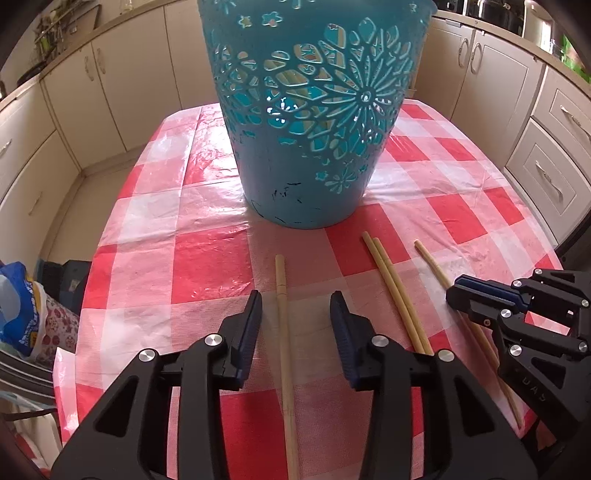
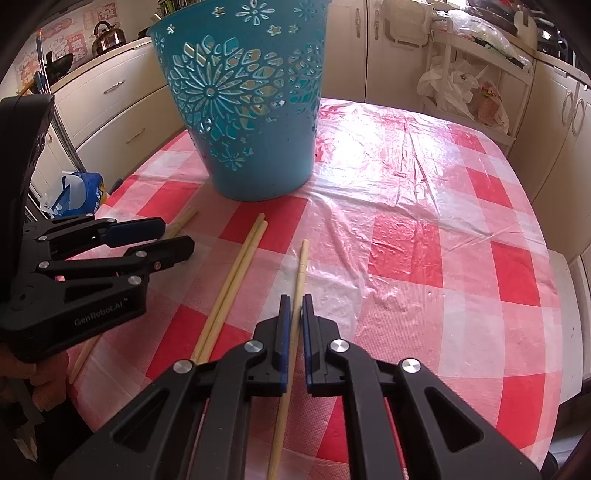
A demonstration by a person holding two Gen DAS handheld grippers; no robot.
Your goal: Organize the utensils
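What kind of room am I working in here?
Most likely a home kitchen: cream cabinets line the walls, a kettle sits on the counter, and chopsticks lie on a checked tablecloth.

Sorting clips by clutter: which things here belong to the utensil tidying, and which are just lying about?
Job:
- four pale wooden chopsticks: single, pair, fourth in the shut right tool
- teal cut-out plastic basket
- open left tool

Lying about:
- blue-and-white plastic bag
- steel kettle
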